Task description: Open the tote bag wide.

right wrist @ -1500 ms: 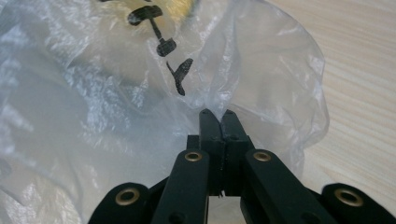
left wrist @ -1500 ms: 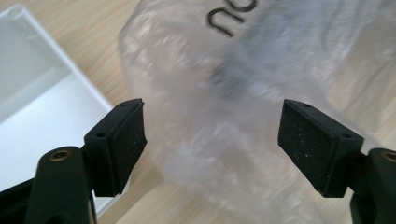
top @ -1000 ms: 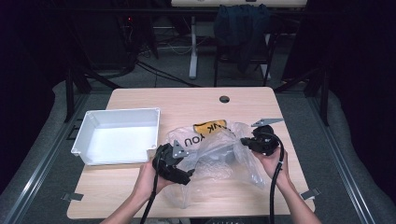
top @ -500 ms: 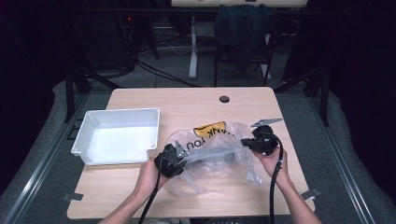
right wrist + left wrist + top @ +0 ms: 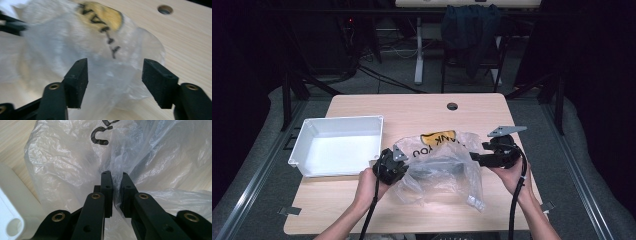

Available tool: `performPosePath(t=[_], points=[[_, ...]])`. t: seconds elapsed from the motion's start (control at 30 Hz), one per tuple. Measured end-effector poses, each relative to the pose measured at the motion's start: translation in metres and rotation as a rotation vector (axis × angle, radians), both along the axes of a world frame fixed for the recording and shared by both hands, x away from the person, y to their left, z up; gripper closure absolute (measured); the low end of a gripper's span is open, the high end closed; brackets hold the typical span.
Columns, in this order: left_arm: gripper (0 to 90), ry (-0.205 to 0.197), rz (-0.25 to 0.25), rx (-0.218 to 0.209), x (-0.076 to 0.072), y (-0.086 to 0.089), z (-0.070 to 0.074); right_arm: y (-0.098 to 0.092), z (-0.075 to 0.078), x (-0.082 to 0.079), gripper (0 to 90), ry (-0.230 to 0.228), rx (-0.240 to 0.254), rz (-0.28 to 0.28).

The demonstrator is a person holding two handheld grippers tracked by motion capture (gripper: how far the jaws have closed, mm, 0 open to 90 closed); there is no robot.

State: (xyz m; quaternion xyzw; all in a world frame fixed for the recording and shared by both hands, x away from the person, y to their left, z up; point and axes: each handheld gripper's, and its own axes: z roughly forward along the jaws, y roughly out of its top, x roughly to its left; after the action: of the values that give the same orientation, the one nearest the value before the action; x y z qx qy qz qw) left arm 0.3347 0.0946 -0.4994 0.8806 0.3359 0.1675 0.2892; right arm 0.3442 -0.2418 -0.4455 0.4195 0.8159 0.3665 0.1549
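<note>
Two tongs at frame centre: left tongs [image 5: 113, 192] just closing, clamped on plastic bag [image 5: 439, 165]; right tongs [image 5: 115, 82] just opening, apart around bag.

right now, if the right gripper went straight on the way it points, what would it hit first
Most likely the clear plastic bag. The right gripper has just been opening, and the film bulges between and just beyond its spread jaws. Depth is hard to judge, but nothing else lies nearer.
</note>
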Motion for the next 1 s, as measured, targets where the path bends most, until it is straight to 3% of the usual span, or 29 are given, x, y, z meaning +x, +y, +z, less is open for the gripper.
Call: performPosePath(t=[0.1,0.13,0.2,0.23,0.3,0.37,0.43,0.57,0.8,1.0], points=[[84.3,-0.001,0.012,-0.007,0.002,0.0,0.002,0.01,0.008,-0.011,27.7,-0.001,-0.014,0.073],[84.3,-0.002,0.016,-0.013,0.003,0.0,0.003,0.016,0.008,-0.014,29.5,0.006,-0.029,0.098],[84.4,0.002,0.022,-0.024,0.005,0.001,0.005,0.029,0.004,-0.016,38.4,0.022,-0.117,0.114],[84.8,0.001,0.024,-0.027,0.006,0.001,0.005,0.033,0.001,-0.015,49.6,0.024,-0.159,0.106],[85.7,-0.003,0.026,-0.019,0.006,0.002,0.006,0.037,-0.009,-0.011,63.5,0.042,-0.233,0.087],[85.6,-0.004,0.025,-0.014,0.006,0.003,0.007,0.037,-0.017,-0.006,77.8,0.056,-0.259,0.074],[84.4,-0.009,0.029,-0.005,0.007,0.003,0.008,0.034,-0.021,-0.001,84.2,0.052,-0.254,0.047],[82.7,-0.025,0.029,-0.004,0.008,0.005,0.012,0.024,-0.02,0.013,85.0,0.041,-0.22,0.002],[79.0,-0.017,0.027,0.027,0.016,0.004,0.013,0.015,-0.024,0.033,78.3,0.104,-0.191,-0.02],[78.0,-0.023,0.025,0.033,0.025,0.002,0.008,0.013,-0.03,0.047,87.5,0.133,-0.186,-0.029]])
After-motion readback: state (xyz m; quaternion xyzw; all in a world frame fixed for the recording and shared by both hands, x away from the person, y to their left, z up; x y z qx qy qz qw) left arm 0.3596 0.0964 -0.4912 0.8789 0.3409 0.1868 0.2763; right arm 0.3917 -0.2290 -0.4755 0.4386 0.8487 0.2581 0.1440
